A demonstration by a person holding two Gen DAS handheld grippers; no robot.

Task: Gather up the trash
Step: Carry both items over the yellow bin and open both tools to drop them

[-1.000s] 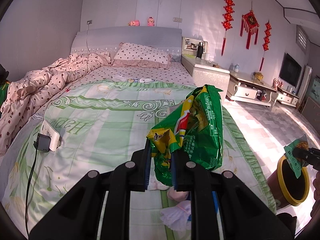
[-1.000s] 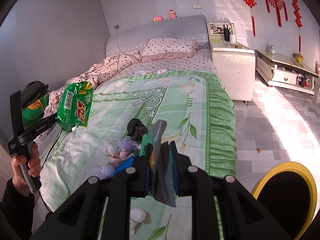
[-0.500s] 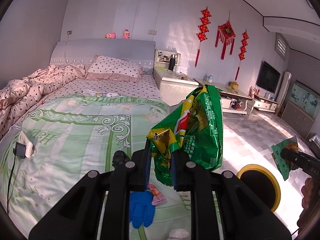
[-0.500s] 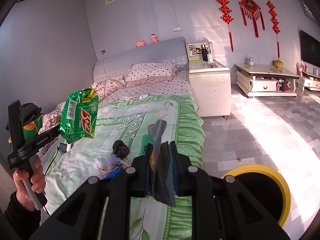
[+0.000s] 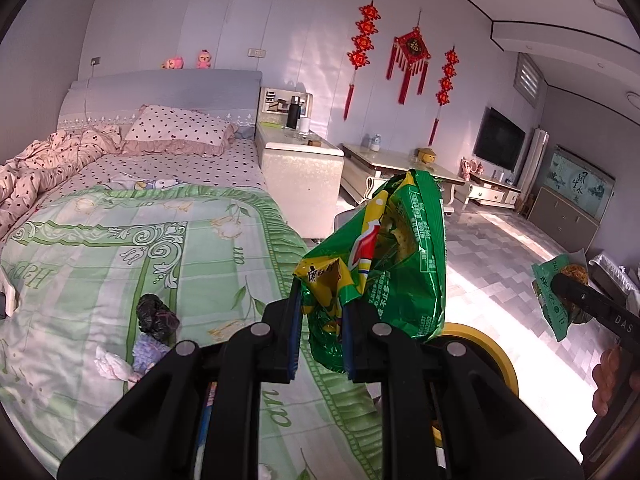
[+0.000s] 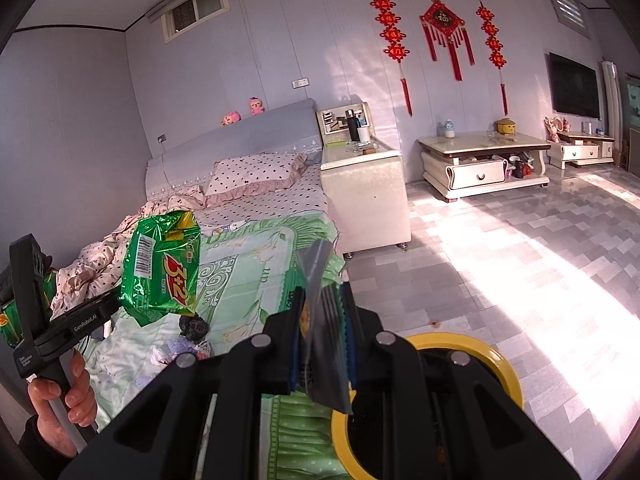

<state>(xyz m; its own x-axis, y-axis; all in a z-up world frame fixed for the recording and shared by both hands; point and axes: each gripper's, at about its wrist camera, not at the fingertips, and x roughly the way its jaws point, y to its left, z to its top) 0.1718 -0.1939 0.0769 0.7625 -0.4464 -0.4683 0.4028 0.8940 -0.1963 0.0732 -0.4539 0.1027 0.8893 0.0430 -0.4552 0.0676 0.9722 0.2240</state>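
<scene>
My left gripper (image 5: 322, 312) is shut on a crumpled green and yellow snack bag (image 5: 400, 264), held up over the right edge of the bed. The right wrist view shows the same bag (image 6: 160, 268) at the left, with a hand on the handle below it. My right gripper (image 6: 322, 320) is shut on a small flat wrapper (image 6: 320, 280), silver on this side. From the left wrist view that wrapper (image 5: 548, 304) shows green. A black bin with a yellow rim (image 6: 500, 364) stands on the floor just beyond both grippers, partly hidden by them.
On the green bedspread (image 5: 100, 240) lie a black crumpled bag (image 5: 156, 316) and white tissues (image 5: 112, 364). A white bedside cabinet (image 5: 300, 176) stands by the bed's head. Low white tables (image 6: 484, 160) line the far wall. The tiled floor (image 6: 520, 260) is sunlit.
Both grippers have swung right, from over the middle of the bed to its right edge, still holding their wrappers. The yellow-rimmed bin now lies close below them.
</scene>
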